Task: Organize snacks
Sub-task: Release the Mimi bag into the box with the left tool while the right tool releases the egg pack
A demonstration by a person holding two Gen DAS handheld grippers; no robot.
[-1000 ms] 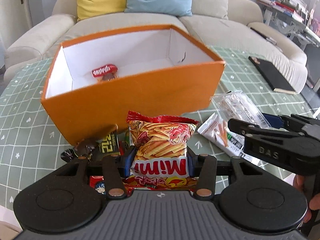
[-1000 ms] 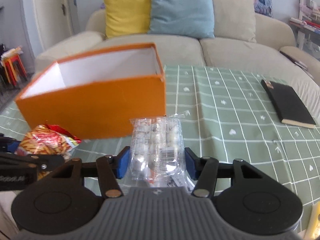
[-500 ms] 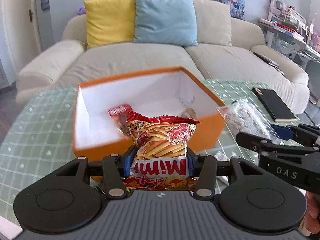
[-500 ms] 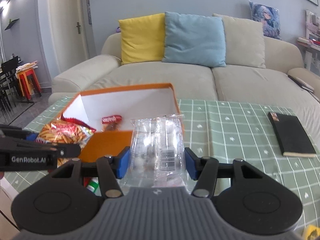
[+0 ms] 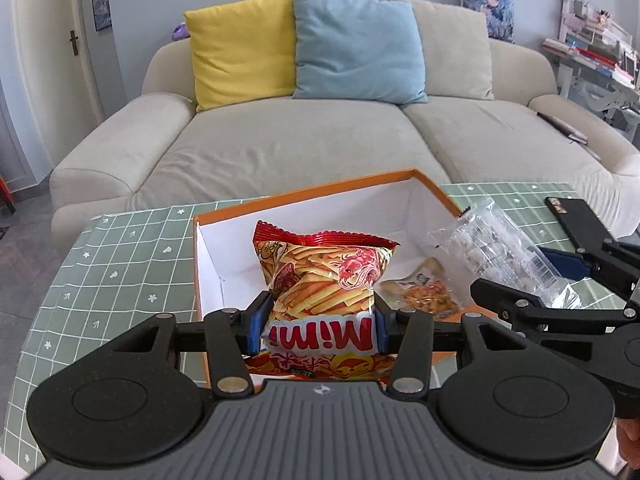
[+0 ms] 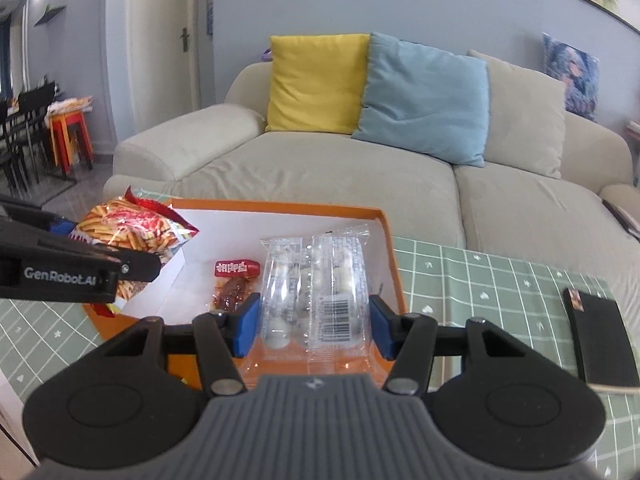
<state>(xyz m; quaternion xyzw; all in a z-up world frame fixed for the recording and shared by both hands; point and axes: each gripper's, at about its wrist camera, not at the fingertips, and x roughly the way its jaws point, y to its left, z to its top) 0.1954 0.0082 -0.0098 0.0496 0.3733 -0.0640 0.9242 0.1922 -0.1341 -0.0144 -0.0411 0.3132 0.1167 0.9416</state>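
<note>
**Both packets lifted over the box**

A second earlier both claws sat low by the near wall of the orange box (image 5: 434, 190), each with its load just off the bench (image 5: 116, 264). They had since risen and come forward, so the white inside of the box lay open below them. The left claw (image 5: 318, 330) gripped the Mimi bag (image 5: 326, 280) by its lower half, pads pressed to both sides, the bag upright above the near edge. The right claw (image 6: 312, 326) clamped the clear packet (image 6: 316, 292) the same way, over the box's right part. A red packet (image 6: 236, 280) and a small pouch (image 5: 424, 294) already lay inside. The carry looked nearly done; what remained was probably to lower and let go
</note>
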